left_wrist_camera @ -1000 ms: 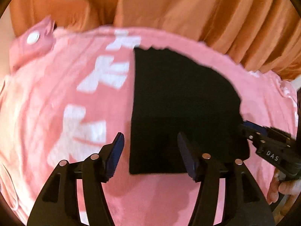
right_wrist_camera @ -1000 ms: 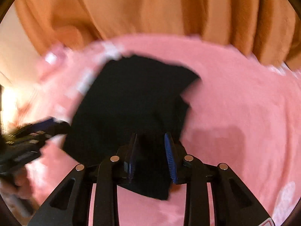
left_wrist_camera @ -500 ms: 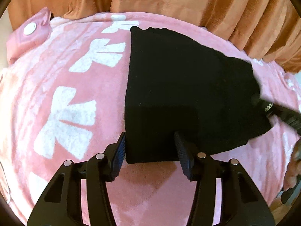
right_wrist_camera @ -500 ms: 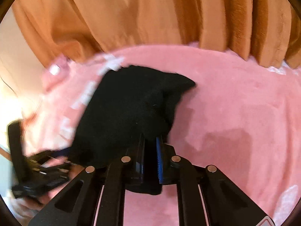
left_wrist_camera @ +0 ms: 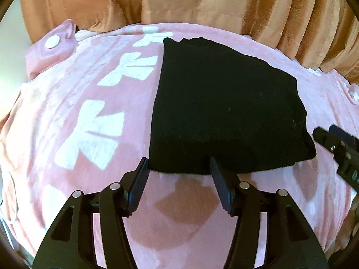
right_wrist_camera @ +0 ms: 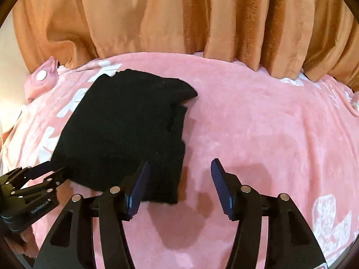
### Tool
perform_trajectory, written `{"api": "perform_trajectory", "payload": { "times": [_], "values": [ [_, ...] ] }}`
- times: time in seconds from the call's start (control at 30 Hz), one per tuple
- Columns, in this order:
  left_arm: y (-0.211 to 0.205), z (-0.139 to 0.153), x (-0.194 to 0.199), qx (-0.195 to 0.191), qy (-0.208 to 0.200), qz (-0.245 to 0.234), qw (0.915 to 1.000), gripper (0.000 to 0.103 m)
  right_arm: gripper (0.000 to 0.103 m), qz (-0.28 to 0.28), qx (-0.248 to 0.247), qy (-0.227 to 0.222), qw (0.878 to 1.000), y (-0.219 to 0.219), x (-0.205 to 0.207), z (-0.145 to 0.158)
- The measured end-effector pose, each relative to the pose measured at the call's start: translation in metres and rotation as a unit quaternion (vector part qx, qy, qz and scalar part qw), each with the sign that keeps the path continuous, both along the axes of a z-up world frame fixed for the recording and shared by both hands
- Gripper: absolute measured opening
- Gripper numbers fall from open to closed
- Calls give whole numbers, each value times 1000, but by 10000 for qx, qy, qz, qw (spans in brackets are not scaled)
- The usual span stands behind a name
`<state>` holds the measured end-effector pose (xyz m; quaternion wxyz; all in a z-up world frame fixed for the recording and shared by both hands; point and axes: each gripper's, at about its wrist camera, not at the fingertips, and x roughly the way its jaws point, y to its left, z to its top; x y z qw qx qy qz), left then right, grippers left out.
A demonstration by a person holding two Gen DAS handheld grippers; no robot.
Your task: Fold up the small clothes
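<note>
We note orange curtains (right_wrist_camera: 179, 18) across the back, hanging behind a pink blanket (right_wrist_camera: 258, 123) with white bow prints that covers the work surface. On the blanket lies the black garment (left_wrist_camera: 224, 103), folded flat into a roughly four-sided block; its long axis runs from the near edge toward the curtains, its narrower ruffled end pointing away from us. In the right wrist view the layers sit uneven along its right side. Our left gripper (left_wrist_camera: 178, 179) is spread apart, fingertips at the garment's near edge, nothing clamped. Our right gripper (right_wrist_camera: 179, 179) is likewise apart, its left finger over the garment's near right corner, its right finger over bare blanket.
</note>
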<state>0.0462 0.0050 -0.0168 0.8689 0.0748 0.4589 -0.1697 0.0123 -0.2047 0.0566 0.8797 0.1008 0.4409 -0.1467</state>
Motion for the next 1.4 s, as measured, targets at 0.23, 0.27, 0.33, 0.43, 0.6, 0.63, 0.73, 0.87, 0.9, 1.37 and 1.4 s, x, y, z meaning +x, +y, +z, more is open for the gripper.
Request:
{"api": "perform_trajectory", "payload": {
  "times": [0.23,0.27,0.33,0.43,0.6,0.63,0.73,0.87,0.9,1.37,1.4],
  "values": [
    [4,-2,-14,113,-82,288,9995,60,67,-199,-87,193,9996,10,-27,-15],
    [5,-4,-17,183,-121,316,9993,60,67,-245,-68,234,9994,10,-30,-18],
    [5,-8,-20,308,-191,333,9988,60,68,-316,-29,285,9991,10,-37,-24],
    [8,-11,-25,473,-301,395,9976,60,68,-409,4,310,9987,10,-44,-29],
    [15,-11,-33,448,-344,543,9969,61,69,-483,-70,284,9984,11,-52,-29],
    [15,-11,-35,419,-315,575,9970,61,69,-494,-79,283,9983,11,-53,-29],
    [16,-13,-42,445,-344,578,9967,61,69,-516,-77,300,9982,11,-54,-30],
    [13,-12,-50,594,-539,456,9957,66,70,-514,-170,343,9979,17,-56,-32],
    [14,-12,-52,592,-546,467,9957,68,73,-505,-234,357,9978,19,-56,-32],
    [14,-17,-55,606,-488,490,9958,72,73,-382,-232,369,9983,34,-57,-38],
    [14,-17,-55,605,-488,493,9958,72,73,-366,-227,369,9984,35,-57,-38]
  ]
}}
